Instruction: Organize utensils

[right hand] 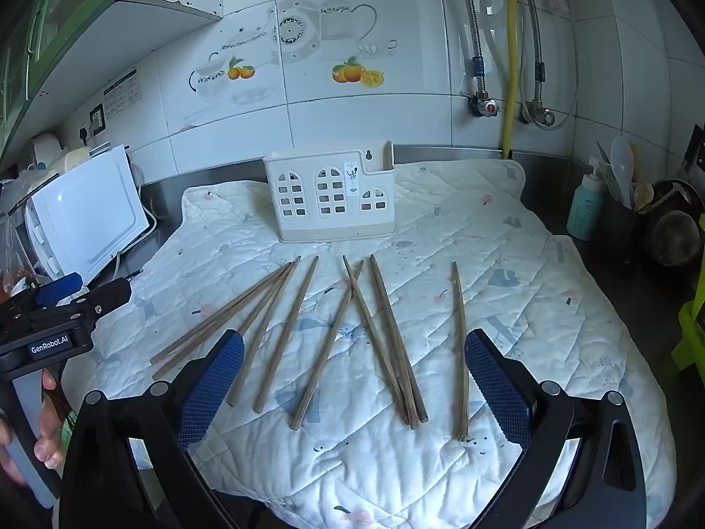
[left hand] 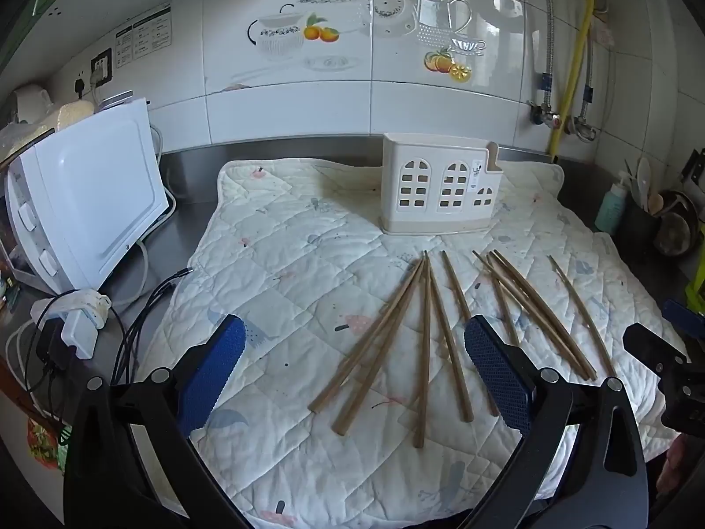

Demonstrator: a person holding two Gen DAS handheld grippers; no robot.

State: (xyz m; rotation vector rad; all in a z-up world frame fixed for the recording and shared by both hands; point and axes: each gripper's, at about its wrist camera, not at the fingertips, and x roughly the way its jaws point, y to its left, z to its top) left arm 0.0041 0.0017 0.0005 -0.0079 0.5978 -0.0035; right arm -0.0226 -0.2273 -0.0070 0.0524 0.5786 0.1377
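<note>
Several brown wooden chopsticks (left hand: 425,344) (right hand: 326,344) lie fanned out on a white quilted mat (left hand: 286,264) (right hand: 506,264), tips toward the wall. Behind them stands a cream utensil holder (left hand: 440,191) (right hand: 330,196) with arched window cutouts, upright and empty as far as I can see. My left gripper (left hand: 354,352) hovers open above the left bundle, nothing between its blue pads. My right gripper (right hand: 354,366) hangs open over the middle chopsticks, touching none. In the right wrist view the left gripper (right hand: 83,295) shows at the left edge, held by a hand (right hand: 46,436).
A white appliance (left hand: 92,203) (right hand: 88,216) stands at the left with a power strip and cables (left hand: 79,317). A teal bottle (right hand: 584,207), a dark crock of utensils (right hand: 621,220) and a pot (right hand: 674,229) crowd the right. Pipes and a yellow hose (right hand: 511,57) run down the tiled wall.
</note>
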